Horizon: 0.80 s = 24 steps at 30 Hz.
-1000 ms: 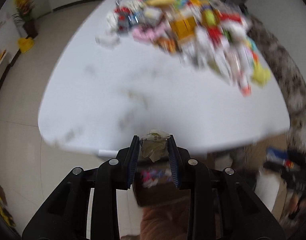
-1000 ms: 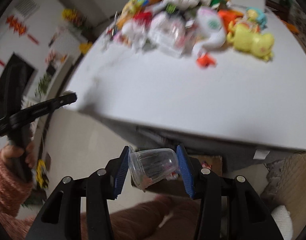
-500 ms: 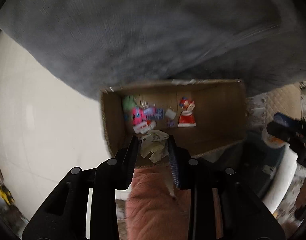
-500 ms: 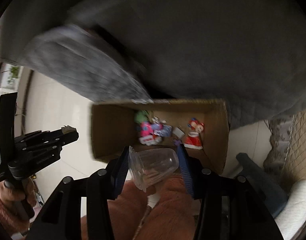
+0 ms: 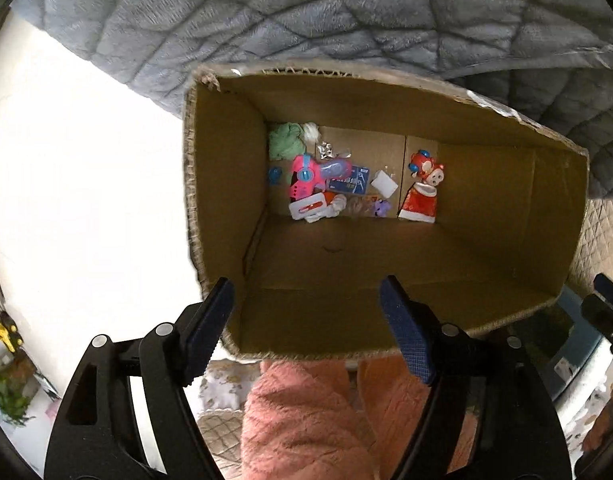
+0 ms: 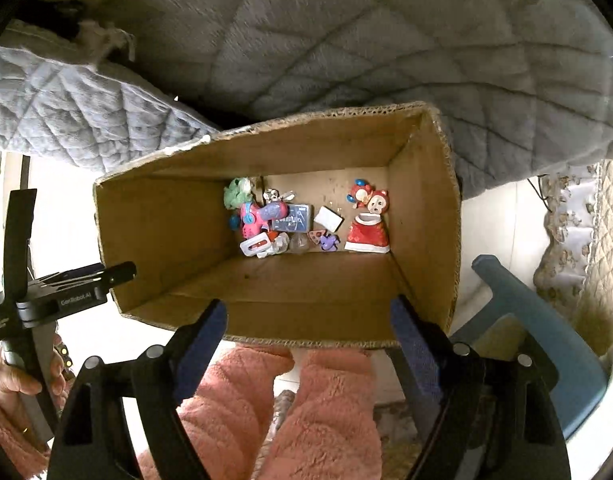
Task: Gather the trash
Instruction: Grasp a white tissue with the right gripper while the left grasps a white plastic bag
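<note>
Above the cardboard box (image 5: 226,184), the left claw (image 5: 306,316) and the right claw (image 6: 308,332) point down; the jaws of both have just been opening, stand apart, and grip nothing. On the box floor lies the trash (image 6: 282,220), heaped beside a red doll (image 5: 420,194). A grey quilt (image 5: 346,12) borders the box.

Both cameras sit on the grippers and look almost straight down, close above the open cardboard box (image 5: 226,184), with a grey quilted cover (image 5: 346,12) past its far edge. The left wrist view hangs over the near left part of the box; the right wrist view hangs over its near right part and sees the left gripper (image 6: 118,274) at its left edge. Both views share the box floor with the red doll (image 5: 422,192) and the pink toy (image 6: 252,218).
</note>
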### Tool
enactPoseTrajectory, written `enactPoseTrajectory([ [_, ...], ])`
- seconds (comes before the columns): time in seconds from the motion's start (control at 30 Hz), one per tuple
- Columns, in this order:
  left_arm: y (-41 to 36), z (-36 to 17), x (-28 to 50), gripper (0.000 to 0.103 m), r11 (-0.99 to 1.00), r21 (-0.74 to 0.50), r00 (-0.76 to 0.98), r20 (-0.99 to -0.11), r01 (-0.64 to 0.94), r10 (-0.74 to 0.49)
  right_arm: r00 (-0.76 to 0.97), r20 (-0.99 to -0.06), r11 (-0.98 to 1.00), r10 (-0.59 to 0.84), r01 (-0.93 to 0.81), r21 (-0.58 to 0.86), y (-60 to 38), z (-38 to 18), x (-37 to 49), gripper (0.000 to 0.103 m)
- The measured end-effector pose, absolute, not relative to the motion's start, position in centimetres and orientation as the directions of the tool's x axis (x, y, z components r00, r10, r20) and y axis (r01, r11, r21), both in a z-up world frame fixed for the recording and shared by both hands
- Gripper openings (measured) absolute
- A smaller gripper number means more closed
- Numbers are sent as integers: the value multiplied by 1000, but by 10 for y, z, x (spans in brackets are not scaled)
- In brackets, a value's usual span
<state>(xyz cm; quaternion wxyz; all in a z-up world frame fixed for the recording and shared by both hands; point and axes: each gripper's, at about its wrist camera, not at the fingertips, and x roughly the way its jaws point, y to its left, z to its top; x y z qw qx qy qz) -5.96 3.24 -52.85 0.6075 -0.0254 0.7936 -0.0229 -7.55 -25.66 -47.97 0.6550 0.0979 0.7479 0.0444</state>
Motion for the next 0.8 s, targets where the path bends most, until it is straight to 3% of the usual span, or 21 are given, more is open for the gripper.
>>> enactPoseTrajectory([
  [0.2, 30, -446, -59, 74, 994, -98, -176, -980, 44, -89, -57, -971, 972, 230, 64, 227, -246, -411, -74, 82],
  [0.53, 17, -288, -70, 82, 962, -241, 1, -970, 128, -243, 210, -916, 940, 342, -92, 330, -239, -230, -60, 85],
  [0.63, 16, -254, -64, 82, 964, -215, 100, -968, 153, -232, 325, -862, 919, 390, -80, 386, -247, -180, -28, 85],
  [0.8, 25, -207, -49, 82, 968, -207, 215, -948, 143, -235, 515, -782, 923, 351, -52, 380, -264, -117, 52, 90],
])
